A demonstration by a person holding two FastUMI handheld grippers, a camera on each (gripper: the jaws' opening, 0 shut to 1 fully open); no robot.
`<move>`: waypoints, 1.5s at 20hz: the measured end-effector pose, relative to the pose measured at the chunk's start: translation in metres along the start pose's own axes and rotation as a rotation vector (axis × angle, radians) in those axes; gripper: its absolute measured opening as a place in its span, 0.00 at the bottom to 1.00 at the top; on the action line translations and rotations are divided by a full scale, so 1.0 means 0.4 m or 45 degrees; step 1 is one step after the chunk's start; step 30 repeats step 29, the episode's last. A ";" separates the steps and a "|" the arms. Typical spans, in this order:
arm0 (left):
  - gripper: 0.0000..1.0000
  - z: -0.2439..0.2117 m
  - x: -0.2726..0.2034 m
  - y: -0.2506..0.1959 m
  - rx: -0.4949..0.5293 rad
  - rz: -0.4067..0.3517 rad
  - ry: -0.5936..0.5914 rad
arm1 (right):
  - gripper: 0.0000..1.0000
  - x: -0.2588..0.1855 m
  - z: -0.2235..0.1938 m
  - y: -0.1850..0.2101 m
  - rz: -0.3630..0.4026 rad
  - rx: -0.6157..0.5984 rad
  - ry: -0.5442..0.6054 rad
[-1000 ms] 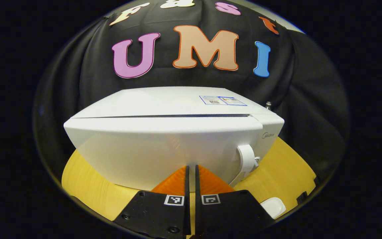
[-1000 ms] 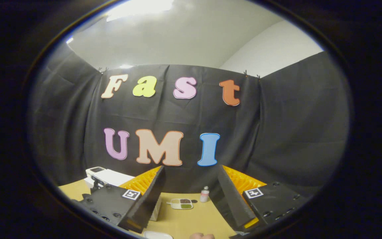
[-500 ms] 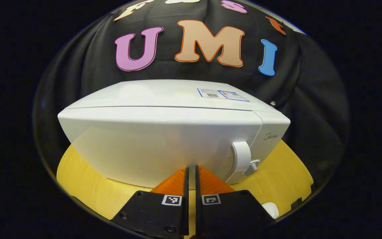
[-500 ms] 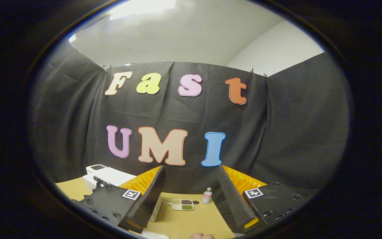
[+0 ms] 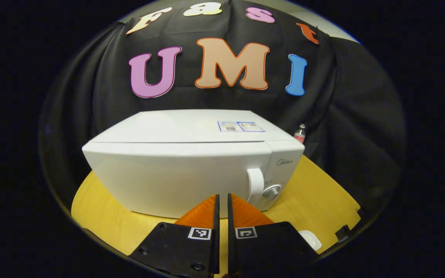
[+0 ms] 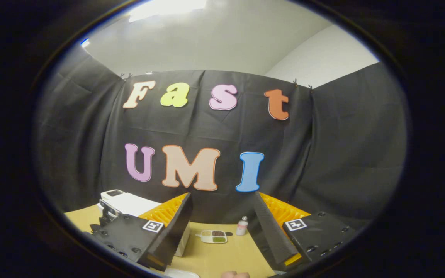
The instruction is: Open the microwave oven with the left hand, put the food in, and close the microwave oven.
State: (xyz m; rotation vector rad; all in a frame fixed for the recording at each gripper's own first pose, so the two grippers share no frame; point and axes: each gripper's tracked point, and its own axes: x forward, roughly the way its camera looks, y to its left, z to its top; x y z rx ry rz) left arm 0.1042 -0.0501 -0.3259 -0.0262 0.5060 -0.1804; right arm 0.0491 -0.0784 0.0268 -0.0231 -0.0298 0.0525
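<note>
The microwave (image 5: 184,170) sits on the yellow wood-grain table (image 5: 102,222), door flush with the body, so it looks closed. It's a smooth glossy white box with rounded corners, a curved white handle (image 5: 255,184) down the door's right side and a round knob (image 5: 272,192) just beside that. The left tool (image 5: 221,200) hovers just in front of the door's lower middle, not touching, its 2 ribbed orange fingers (image 5: 203,212) pinched almost together with just a thin slit between them and nothing held. Bare tabletop runs along the front edge on both sides of the microwave, more of it toward the right edge. A small white rounded thing (image 5: 310,239) lies near the front right edge; can't tell what it is.

Over in the right gripper view, the right tool (image 6: 222,210) is spread wide and empty, tilted up toward the black cloth wall (image 6: 342,154). Between its black-backed fingers you see a divided white food tray (image 6: 214,236) with dark and green stuff in it, out on open table, and a small pink-capped bottle (image 6: 242,226) near the back edge. The microwave (image 6: 128,202) is off toward the left edge.
</note>
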 end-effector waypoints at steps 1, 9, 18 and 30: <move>0.08 0.029 -0.025 -0.014 -0.006 -0.037 -0.026 | 0.94 0.001 0.001 0.008 0.000 0.005 -0.001; 0.10 0.303 -0.227 -0.022 -0.124 -0.165 -0.265 | 0.94 0.009 -0.007 0.074 0.021 0.015 -0.015; 0.10 0.540 -0.401 0.039 -0.086 -0.092 -0.471 | 0.94 0.020 0.010 0.142 0.071 0.027 -0.075; 0.97 0.626 -0.531 0.028 0.071 0.028 -0.640 | 0.94 0.001 -0.021 0.152 0.098 0.059 -0.057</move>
